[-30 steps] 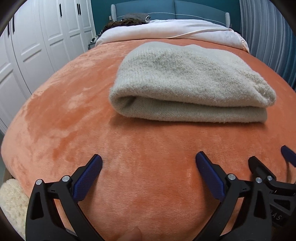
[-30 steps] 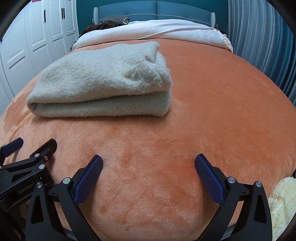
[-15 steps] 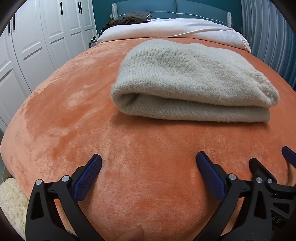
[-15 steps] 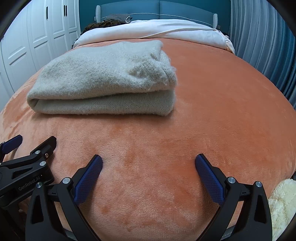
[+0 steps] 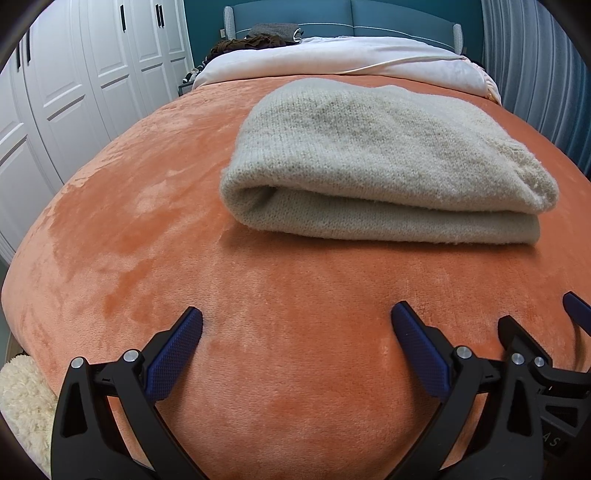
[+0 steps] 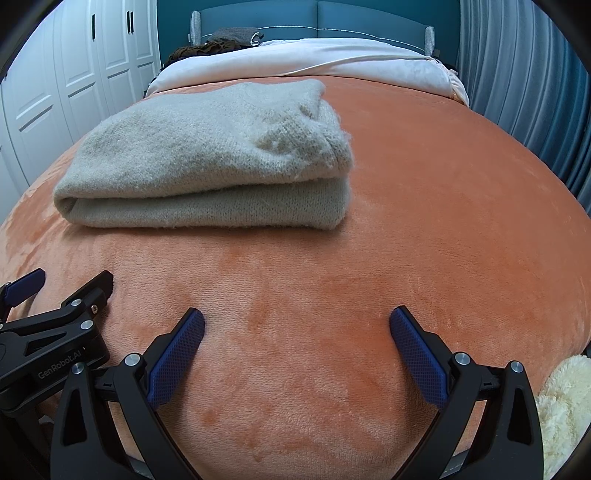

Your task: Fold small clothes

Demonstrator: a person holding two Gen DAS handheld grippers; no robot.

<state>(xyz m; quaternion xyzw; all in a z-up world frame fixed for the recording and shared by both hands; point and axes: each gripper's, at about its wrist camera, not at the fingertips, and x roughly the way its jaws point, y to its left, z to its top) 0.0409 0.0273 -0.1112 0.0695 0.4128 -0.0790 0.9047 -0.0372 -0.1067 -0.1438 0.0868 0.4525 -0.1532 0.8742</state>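
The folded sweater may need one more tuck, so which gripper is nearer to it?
About equal, neither clearly nearer. The left gripper faces the sweater slightly left of its middle; the right gripper sits off its right end. Both open, touching nothing.

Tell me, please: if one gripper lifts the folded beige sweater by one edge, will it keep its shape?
Probably not. The sweater is soft, fuzzy knit, folded in loose layers, so it would likely sag and unfold. It looks light, and the plush orange blanket may drag it when pushed.

White wardrobes, teal headboard, grey curtains.
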